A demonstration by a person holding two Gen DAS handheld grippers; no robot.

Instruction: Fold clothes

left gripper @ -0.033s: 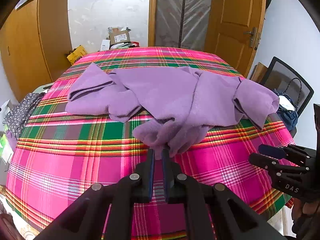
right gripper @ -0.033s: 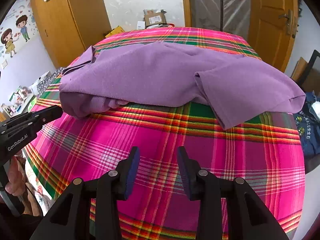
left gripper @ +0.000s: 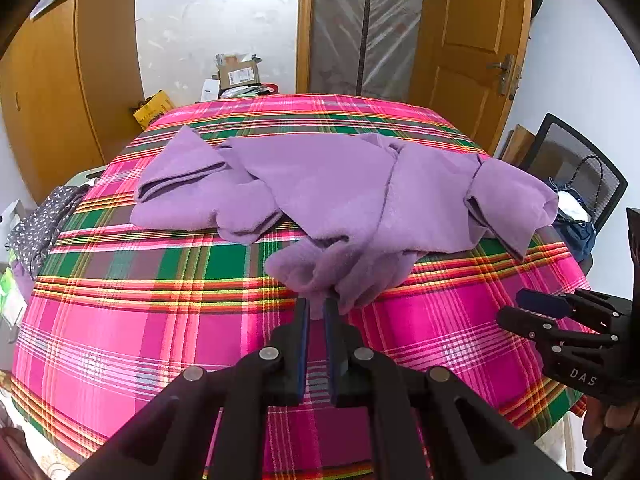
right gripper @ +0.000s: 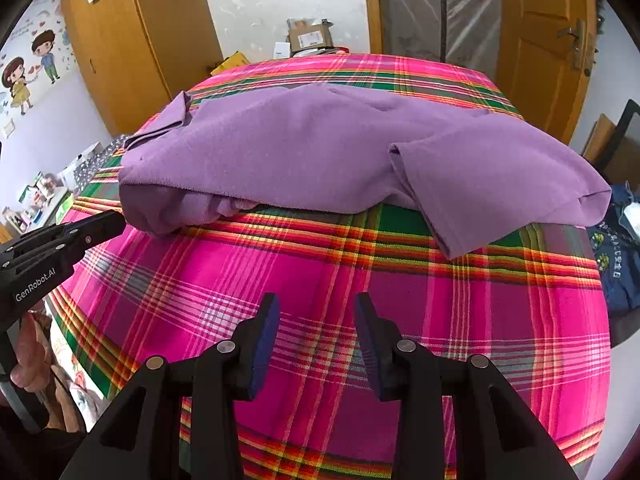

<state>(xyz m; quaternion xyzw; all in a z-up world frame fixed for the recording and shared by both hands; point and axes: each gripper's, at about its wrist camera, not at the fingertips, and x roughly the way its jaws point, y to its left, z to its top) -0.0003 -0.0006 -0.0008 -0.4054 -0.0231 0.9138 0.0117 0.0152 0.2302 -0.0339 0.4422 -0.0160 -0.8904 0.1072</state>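
A purple fleece garment (left gripper: 344, 184) lies crumpled across a bed covered by a pink, green and yellow plaid sheet (left gripper: 160, 320). Its near edge is bunched into a hanging fold (left gripper: 332, 272), and my left gripper (left gripper: 316, 310) is shut on that fold close above the sheet. In the right wrist view the same garment (right gripper: 320, 148) spreads over the far half of the bed, one flap (right gripper: 480, 188) reaching toward the right edge. My right gripper (right gripper: 316, 304) stands open over bare plaid, apart from the cloth. The left gripper (right gripper: 108, 220) shows at the left, touching the garment's corner.
Wooden wardrobe (left gripper: 48, 100) at left, a wooden door (left gripper: 472, 52) at back right. Cardboard boxes (left gripper: 236, 72) sit beyond the bed's far end. A mesh chair (left gripper: 572, 168) with dark clothes stands to the right; patterned fabric (left gripper: 36, 224) hangs off the left side.
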